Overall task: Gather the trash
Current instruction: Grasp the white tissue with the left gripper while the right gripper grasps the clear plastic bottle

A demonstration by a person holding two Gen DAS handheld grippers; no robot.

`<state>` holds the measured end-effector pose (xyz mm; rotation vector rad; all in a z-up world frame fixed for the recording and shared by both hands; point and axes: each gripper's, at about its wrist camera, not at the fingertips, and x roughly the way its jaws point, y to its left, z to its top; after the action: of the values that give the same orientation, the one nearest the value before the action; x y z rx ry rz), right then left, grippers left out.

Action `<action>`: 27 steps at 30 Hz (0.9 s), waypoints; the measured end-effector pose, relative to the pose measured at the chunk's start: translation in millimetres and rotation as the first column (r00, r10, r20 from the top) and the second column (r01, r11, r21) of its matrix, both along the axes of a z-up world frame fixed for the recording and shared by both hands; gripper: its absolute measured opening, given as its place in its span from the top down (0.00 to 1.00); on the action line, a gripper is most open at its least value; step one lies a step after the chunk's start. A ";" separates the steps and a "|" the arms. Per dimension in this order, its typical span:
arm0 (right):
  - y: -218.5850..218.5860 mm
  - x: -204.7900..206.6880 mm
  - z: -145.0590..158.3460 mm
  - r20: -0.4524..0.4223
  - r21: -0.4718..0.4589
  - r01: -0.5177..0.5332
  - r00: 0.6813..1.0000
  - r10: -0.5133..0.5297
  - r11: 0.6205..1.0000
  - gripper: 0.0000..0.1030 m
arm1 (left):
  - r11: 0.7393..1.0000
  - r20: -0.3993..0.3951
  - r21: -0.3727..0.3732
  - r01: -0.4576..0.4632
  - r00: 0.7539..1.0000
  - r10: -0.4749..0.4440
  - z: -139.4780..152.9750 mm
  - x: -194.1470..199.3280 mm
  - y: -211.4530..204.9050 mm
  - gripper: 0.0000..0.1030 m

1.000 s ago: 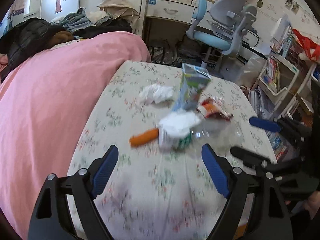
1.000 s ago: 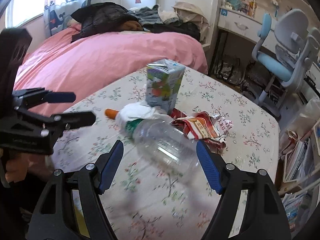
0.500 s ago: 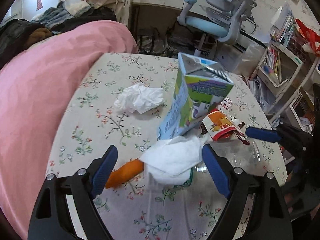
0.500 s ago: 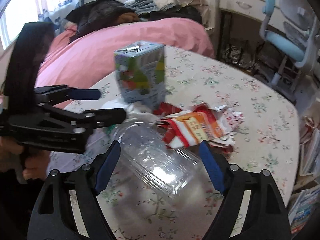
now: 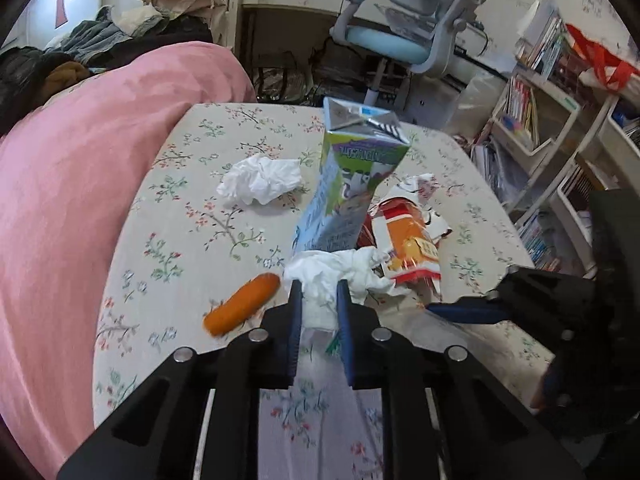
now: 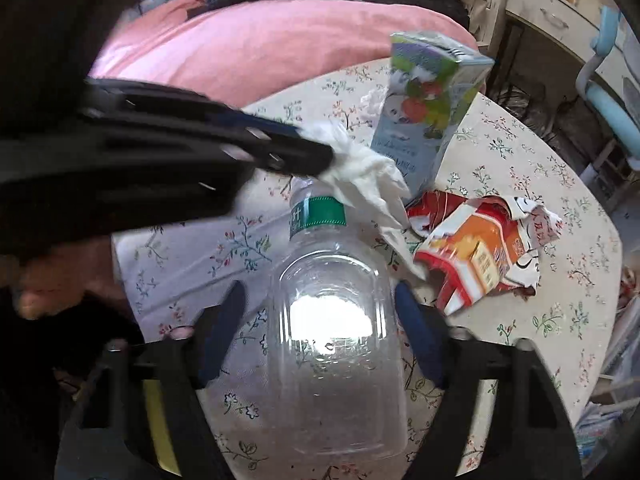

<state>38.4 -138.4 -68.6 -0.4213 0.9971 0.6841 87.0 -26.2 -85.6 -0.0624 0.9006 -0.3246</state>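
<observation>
Trash lies on a floral-cloth table [image 5: 192, 216]. My left gripper [image 5: 319, 300] is shut on a white tissue [image 5: 340, 270] that drapes over the neck of a clear plastic bottle [image 6: 332, 312]. The tissue [image 6: 364, 172] also shows in the right wrist view, pinched by the left gripper. My right gripper [image 6: 318, 312] is open with its jaws on either side of the bottle's body, apart from it. An upright juice carton [image 5: 352, 184], a red-orange snack wrapper [image 5: 408, 240], a second crumpled tissue [image 5: 260, 180] and an orange carrot-like piece [image 5: 242, 308] lie nearby.
A pink-covered bed [image 5: 80, 160] runs along the table's left side. A blue-grey desk chair [image 5: 404, 36] and a desk stand beyond the table. Bookshelves [image 5: 536, 120] stand to the right.
My left gripper moved forward and closed on the white tissue over the bottle neck. My right gripper moved in so its open jaws flank the bottle.
</observation>
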 end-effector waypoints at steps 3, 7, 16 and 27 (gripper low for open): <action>-2.3 -5.3 -2.1 -0.013 -0.016 -0.001 1.000 0.000 1.000 0.48 | 1.000 0.000 -0.015 -0.027 1.000 0.027 3.9 -11.5 14.7 0.84; -12.9 -17.5 0.7 -0.011 -0.051 -0.009 1.000 0.008 0.999 0.48 | 0.996 -0.049 -0.041 -0.075 0.996 0.073 4.3 -23.6 38.0 0.84; -30.5 -49.4 -2.0 0.019 -0.086 0.007 1.000 -0.005 0.996 0.47 | 0.993 -0.177 0.101 -0.053 0.982 0.071 -31.5 -36.0 25.6 0.45; -31.2 -44.0 -8.9 0.033 -0.098 0.022 0.999 -0.019 0.995 0.47 | 0.973 -0.168 0.231 0.009 0.985 0.030 -52.8 -31.9 -2.1 0.30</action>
<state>-5.6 -169.6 -77.5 -0.5064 1.0060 0.6096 55.0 -28.3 -138.4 0.1216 1.1028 -0.2044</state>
